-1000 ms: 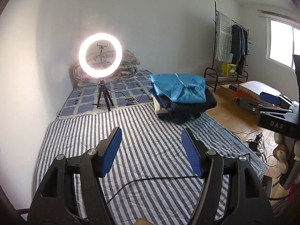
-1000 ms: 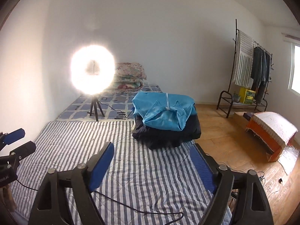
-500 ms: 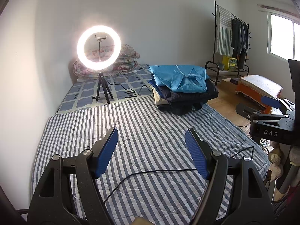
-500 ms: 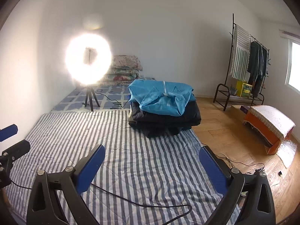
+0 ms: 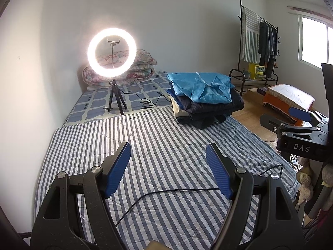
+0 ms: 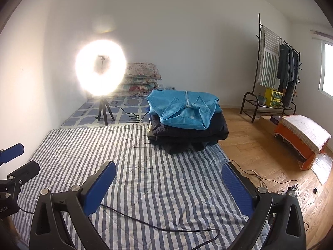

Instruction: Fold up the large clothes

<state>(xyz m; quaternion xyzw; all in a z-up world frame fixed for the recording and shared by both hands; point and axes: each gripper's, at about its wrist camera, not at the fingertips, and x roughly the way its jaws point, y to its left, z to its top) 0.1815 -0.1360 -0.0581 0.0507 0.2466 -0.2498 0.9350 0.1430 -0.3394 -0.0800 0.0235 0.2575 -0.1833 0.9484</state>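
Since prev frame your right gripper (image 6: 168,185) spread wider, dipped toward the striped quilt (image 6: 145,166); left gripper (image 5: 168,168) opened a bit. Both gaping, nothing held, prob readying a grab. Clothes stack (image 6: 187,125), blue garment (image 6: 183,108) on top, sits at quilt's far end, well apart. No containers in use.

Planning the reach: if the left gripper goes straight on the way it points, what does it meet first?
Probably the striped quilt: the left gripper tilts down at bare quilt, short of the folded clothes pile.

L gripper (image 5: 168,156): jaws wide, nothing between | R gripper (image 6: 169,179): jaws wide, nothing between
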